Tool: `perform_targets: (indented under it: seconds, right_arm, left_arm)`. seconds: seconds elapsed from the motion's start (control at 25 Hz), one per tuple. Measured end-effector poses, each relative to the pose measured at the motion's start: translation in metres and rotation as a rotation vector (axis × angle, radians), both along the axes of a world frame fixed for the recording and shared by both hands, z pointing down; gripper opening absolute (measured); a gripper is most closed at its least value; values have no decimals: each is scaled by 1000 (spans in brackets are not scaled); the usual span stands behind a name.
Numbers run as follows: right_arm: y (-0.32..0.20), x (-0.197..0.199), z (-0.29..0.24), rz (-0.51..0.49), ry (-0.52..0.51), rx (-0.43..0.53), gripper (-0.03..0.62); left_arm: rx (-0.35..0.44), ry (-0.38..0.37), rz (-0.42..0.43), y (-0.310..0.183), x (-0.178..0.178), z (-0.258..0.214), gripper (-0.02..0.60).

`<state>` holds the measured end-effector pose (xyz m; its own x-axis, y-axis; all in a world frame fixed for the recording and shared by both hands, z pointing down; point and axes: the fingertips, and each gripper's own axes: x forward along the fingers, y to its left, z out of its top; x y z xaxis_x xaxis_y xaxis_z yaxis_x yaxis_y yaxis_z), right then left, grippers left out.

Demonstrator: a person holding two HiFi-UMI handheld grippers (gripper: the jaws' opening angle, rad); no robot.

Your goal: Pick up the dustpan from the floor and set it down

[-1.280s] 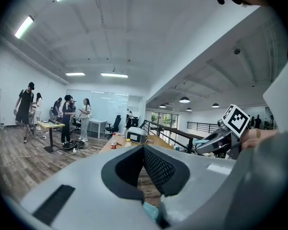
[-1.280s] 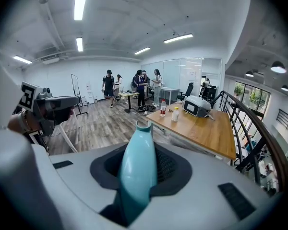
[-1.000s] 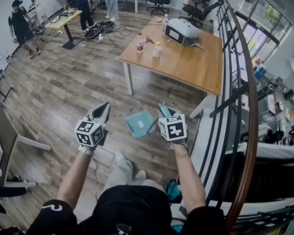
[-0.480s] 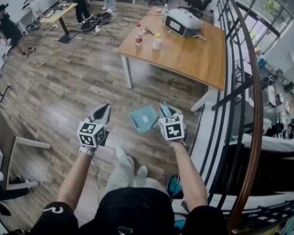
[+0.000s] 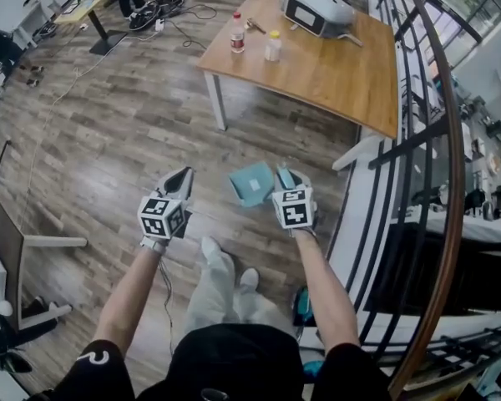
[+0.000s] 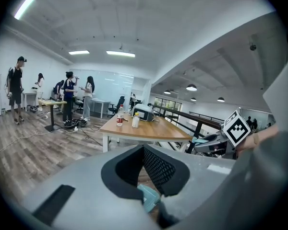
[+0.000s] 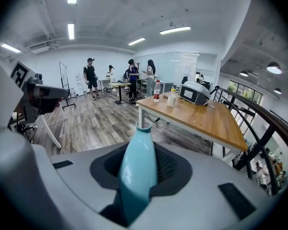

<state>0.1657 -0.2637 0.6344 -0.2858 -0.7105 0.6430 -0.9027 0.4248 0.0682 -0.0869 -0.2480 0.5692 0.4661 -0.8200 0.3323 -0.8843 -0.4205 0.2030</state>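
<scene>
In the head view the teal dustpan hangs above the wood floor, in front of the person's legs. My right gripper is shut on its handle, and the pan sticks out to the left. In the right gripper view that teal handle runs up between the black pads. My left gripper is to the left of the pan and apart from it, its jaws drawn together on nothing. A corner of the dustpan shows below the pads in the left gripper view, where the right gripper appears at right.
A wooden table stands ahead with a bottle, a white jar and a white appliance. A dark railing runs along the right. Cables and people are at the far left. A table leg lies at the left.
Both grippers have sunk toward the floor, with the dustpan still in the right one. The left gripper has kept its place beside it.
</scene>
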Motion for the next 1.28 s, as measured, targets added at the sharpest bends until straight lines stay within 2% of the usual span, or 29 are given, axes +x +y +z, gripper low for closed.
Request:
perform_targets:
  seconds: [0.24, 0.76, 1.08, 1.28]
  right_arm:
    - [-34, -16, 58, -5, 21, -3, 93]
    - [-90, -44, 188, 8, 50, -39, 94]
    - [-130, -58, 234, -1, 49, -36, 94]
    - [-126, -64, 264, -26, 82, -83, 94]
  left_arm:
    - [-67, -7, 12, -36, -13, 58, -3]
    - [-140, -17, 56, -96, -36, 173, -3]
    - [-178, -3, 42, -126, -53, 220, -3]
    - [-189, -1, 42, -132, -63, 234, -3]
